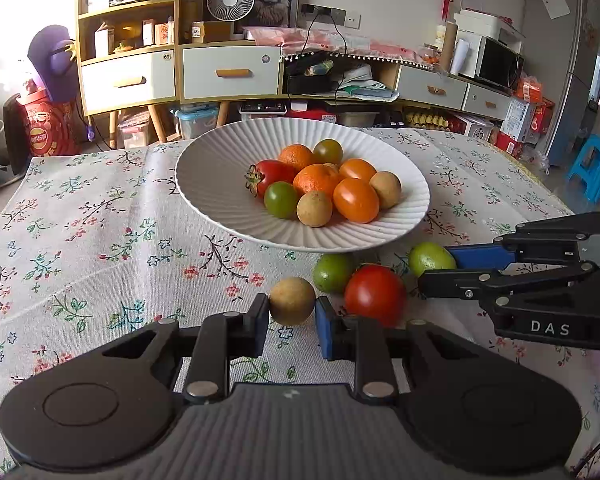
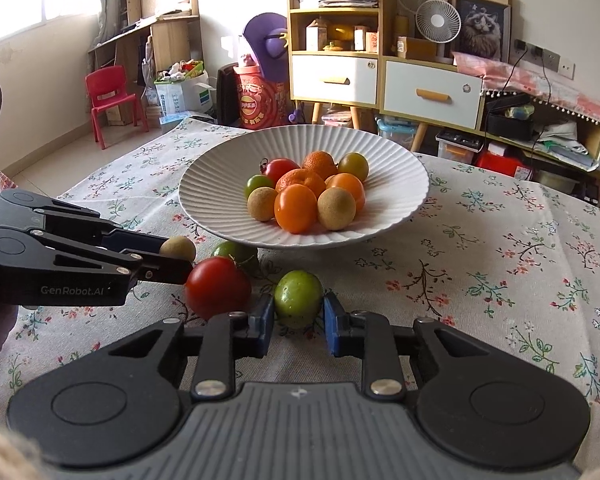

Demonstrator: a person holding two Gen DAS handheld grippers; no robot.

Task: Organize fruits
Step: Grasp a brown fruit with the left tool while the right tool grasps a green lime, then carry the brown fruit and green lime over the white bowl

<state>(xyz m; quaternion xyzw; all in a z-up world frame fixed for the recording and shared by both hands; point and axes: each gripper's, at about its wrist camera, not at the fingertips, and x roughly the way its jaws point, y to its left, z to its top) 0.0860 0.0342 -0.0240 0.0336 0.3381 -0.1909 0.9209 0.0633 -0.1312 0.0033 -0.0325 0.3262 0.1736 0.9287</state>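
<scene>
**Both grippers clamped on loose fruit in front of the plate**

Left gripper (image 1: pixel 292 322) is grasping the tan longan (image 1: pixel 292 301), pads pressing both sides, fruit sitting on the floral tablecloth (image 1: pixel 100 240). Right gripper (image 2: pixel 299 320) is clenching the green lime (image 2: pixel 299 297), also on the cloth.

Crowding: the red tomato (image 1: pixel 375 293) is lying just beside the left gripper's blue pad at 3 o'clock of the longan, and in the right wrist view it is sitting at 9 o'clock of the held lime, touching or nearly touching the finger there. A second lime (image 1: pixel 334 278) is sitting at 1 o'clock of the longan, tucked against the plate's near rim; the tomato is half covering it in the right wrist view.

Loose count on the cloth: four – one longan, one tomato, two limes.

White ribbed plate (image 1: pixel 220 184) is standing at 12 o'clock, behind the loose fruit. Plate count: nine pieces showing – two red-to-orange tomatoes plus one red with a calyx, two mandarins, two green tomatoes, two longans. Anything underneath the pile is hidden.

Beyond the table: shelf cabinet (image 1: pixel 128 40), small fan (image 1: pixel 230 0), microwave (image 1: pixel 496 62). Right gripper body is running off the left wrist frame's right edge.
</scene>
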